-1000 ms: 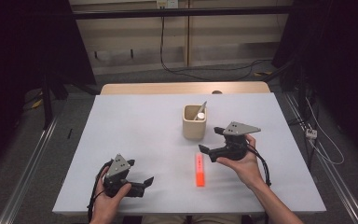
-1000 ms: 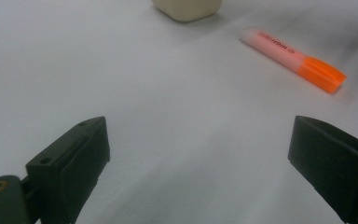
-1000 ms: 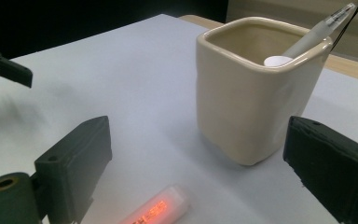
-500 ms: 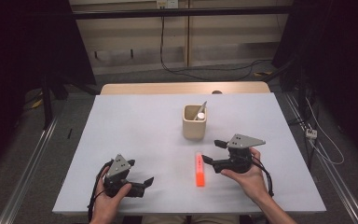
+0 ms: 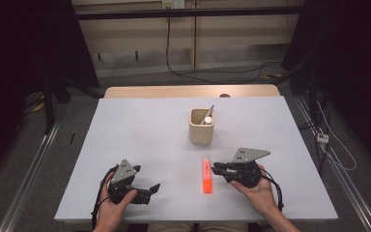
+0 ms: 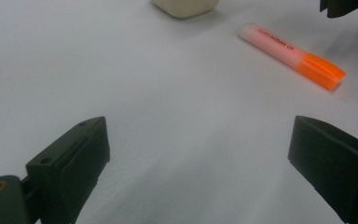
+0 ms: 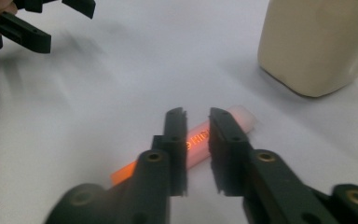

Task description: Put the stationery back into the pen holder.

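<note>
The orange marker [image 5: 206, 175] lay flat on the white table [image 5: 140, 140], near the front edge and a little right of centre, its pale end pointing toward the far side. The right gripper [image 5: 216, 168] sat just to the marker's right — its jaws had just been closing and stood close together around the marker's pale barrel, though whether the pads pressed on it could not be told. The left gripper [image 5: 153, 188] rested near the front left, well apart from the marker, jaws wide apart with nothing between them. A beige cup [image 5: 201, 130] stood farther back — a spoon-like thing leaned inside.
</note>
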`<action>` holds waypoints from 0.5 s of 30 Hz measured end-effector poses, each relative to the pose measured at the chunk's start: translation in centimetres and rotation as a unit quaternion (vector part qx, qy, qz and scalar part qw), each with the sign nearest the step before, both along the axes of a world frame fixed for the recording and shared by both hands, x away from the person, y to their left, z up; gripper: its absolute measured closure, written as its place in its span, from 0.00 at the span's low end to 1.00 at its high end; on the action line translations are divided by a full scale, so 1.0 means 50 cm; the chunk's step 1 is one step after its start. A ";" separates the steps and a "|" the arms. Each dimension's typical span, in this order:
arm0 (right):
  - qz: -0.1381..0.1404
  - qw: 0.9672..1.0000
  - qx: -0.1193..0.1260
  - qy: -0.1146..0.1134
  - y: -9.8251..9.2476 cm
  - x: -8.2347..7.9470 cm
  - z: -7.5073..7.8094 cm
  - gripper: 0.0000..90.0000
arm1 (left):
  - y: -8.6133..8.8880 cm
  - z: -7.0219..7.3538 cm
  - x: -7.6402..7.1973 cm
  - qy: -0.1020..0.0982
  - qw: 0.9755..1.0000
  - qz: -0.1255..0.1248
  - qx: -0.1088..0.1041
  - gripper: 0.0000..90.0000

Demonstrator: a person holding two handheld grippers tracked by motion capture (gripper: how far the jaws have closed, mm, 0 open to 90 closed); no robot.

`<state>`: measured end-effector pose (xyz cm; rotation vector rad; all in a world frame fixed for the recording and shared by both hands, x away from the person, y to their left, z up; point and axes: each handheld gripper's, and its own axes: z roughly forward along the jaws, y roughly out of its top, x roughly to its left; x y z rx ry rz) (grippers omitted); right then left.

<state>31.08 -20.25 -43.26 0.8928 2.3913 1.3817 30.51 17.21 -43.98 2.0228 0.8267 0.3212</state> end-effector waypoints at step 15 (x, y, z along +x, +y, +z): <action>0.034 0.997 -0.029 0.056 0.064 -0.018 -0.010 1.00 | 0.003 0.002 0.002 -0.001 1.000 0.001 -0.002 0.06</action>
